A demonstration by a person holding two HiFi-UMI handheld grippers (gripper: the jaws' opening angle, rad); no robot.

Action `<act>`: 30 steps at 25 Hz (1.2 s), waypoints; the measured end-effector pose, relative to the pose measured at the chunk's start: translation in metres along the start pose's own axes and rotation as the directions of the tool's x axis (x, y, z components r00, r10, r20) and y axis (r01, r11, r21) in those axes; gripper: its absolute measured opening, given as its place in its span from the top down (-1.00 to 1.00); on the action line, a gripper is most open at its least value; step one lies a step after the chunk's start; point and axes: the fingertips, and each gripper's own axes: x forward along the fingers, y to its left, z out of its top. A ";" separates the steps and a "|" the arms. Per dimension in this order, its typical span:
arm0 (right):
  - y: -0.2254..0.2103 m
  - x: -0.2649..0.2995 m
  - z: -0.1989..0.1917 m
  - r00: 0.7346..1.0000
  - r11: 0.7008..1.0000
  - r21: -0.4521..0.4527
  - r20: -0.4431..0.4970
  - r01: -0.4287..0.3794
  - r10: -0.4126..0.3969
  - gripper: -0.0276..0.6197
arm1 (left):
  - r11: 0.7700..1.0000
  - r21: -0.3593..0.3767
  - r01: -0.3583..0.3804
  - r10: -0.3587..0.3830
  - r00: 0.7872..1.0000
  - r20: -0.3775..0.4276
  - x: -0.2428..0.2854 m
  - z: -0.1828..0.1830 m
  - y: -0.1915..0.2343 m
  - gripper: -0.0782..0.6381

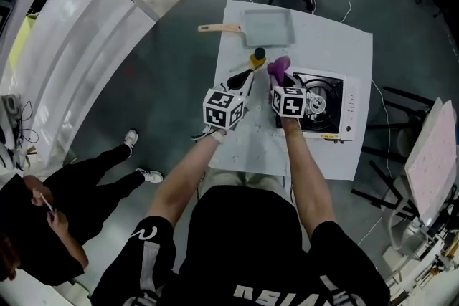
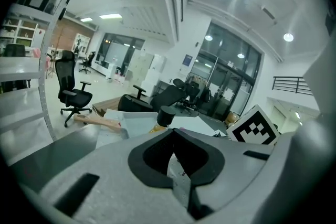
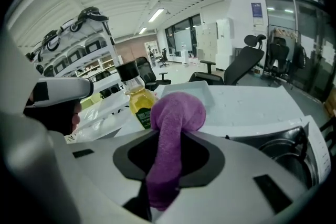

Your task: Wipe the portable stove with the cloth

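My left gripper point(image 2: 174, 134) is clenched on nothing. Its jaws meet at the tips, and through the hollow behind them I see only the table point(image 1: 344, 46). It hangs over the near left part of the table, just beside my other gripper. Beyond it lie a square pan point(image 1: 269, 26) with a wooden handle and a small bottle point(image 3: 137, 99) of yellow oil.

Next along, my right gripper point(image 3: 169, 136) grasps the purple cloth point(image 3: 176, 113). The jaws pinch a rolled part of it, and a rounded wad bulges past the tips. The cloth is clear of the table, up in the gripper, just left of the stove and not yet touching it as far as I can tell.

I judge the cloth light, soft and limp. It should fold and drag under pressure rather than push back, so the short wad ahead of the jaws is the part to wipe with. A grip near the bunched end, as now, should keep it from flopping.

Furthest right is the portable stove point(image 1: 349, 107), a white body with a dark burner and pan supports. It looks stiff, and light enough to slide when rubbed. The flat white panel beside the burner looks the easier surface, while the supports could snag the cloth. My free gripper could steady the stove's near edge.
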 end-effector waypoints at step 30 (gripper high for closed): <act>0.009 -0.048 -0.077 0.983 0.969 0.169 -0.053 0.182 -0.175 0.60 | 0.997 0.031 0.067 -0.066 0.997 -0.032 -0.036 -0.050 -0.042 0.77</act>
